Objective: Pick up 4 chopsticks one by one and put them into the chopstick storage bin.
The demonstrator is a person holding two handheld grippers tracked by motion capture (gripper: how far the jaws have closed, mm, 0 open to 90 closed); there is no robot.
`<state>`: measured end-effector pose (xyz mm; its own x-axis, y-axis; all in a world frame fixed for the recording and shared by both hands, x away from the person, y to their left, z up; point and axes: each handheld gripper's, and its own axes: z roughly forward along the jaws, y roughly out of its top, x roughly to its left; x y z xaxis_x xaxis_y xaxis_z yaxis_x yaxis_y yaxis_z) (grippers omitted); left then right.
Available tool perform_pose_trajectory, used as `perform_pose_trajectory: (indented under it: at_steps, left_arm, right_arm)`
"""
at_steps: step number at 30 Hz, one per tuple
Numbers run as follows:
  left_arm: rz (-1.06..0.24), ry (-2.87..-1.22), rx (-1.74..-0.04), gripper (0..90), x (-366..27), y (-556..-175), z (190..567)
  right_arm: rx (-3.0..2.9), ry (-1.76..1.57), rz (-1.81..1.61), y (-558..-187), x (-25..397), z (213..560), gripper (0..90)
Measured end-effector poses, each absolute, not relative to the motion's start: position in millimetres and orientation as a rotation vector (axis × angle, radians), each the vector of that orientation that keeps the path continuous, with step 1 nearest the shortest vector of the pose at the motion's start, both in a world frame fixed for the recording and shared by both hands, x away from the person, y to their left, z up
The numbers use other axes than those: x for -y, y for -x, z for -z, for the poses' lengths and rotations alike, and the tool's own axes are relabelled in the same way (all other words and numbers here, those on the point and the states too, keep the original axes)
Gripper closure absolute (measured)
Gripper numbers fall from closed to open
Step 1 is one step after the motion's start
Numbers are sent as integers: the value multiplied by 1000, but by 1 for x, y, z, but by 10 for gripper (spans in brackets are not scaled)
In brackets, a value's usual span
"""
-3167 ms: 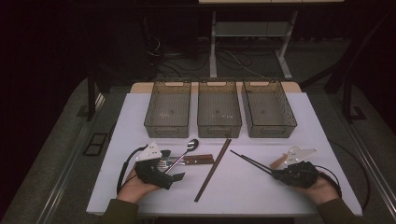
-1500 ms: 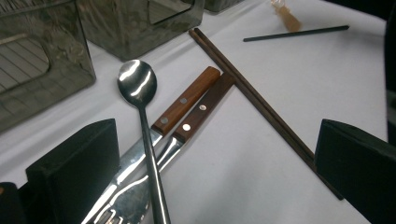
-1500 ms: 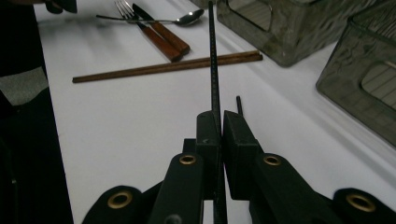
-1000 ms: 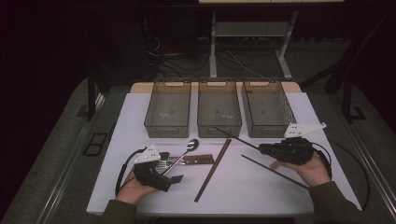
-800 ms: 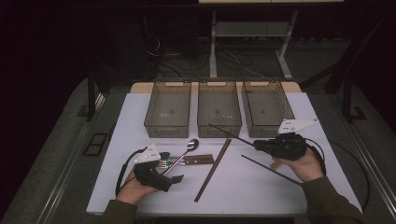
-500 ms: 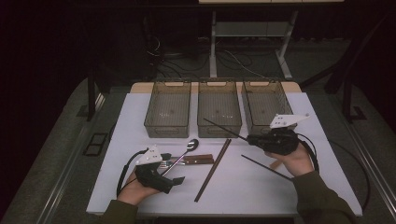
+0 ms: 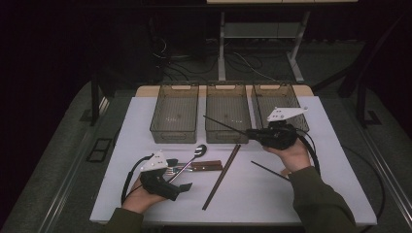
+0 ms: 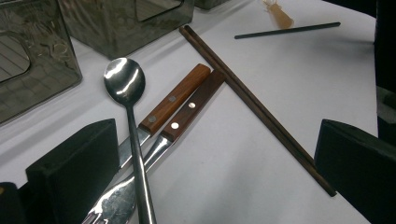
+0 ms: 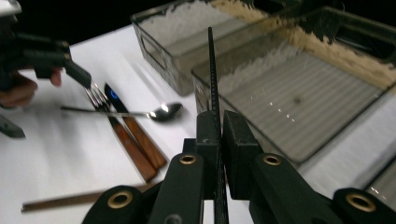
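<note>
1. The right gripper (image 7: 260, 134) has its jaws closed on a thin black chopstick (image 7: 224, 124). In the right gripper view the stick (image 9: 212, 74) runs straight out from between the jaws.
2. The stick is off the desk (image 7: 335, 165), in the air just in front of the three bins along the far edge. Its free tip points left and away, over the near rim of the middle bin (image 7: 226, 116).
3. The coming move looks to turn on this: the stick's long axis lies slantwise across the middle bin's near wall, not along the bin's length, so it likely needs swinging before it can drop in flat.
4. The right hand (image 7: 291, 153) is raised near the right bin (image 7: 279, 104), wrist bent, with the gripper aimed leftward. It is the hand nearer the bins.
5. A second black chopstick (image 7: 269, 171) lies on the desk just in front of the right hand.
6. The left gripper (image 7: 177, 182) rests low at the near left of the desk, jaws spread apart and gripping nothing. Just beyond it lie a spoon (image 8: 128, 116), two wooden-handled pieces (image 8: 184, 105) and a brown pair of chopsticks (image 8: 257, 107).
</note>
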<state>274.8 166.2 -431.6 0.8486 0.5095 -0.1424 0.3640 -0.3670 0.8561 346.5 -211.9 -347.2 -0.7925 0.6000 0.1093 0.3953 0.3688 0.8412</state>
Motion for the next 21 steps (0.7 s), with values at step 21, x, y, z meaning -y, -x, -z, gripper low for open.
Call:
perform_pose_trajectory:
  at_steps: [21]
  left_arm:
    - [-173,-1991,-646,0,-168,-275,431]
  right_arm:
    - [-2389,-889,-1411,-389,148,330,845]
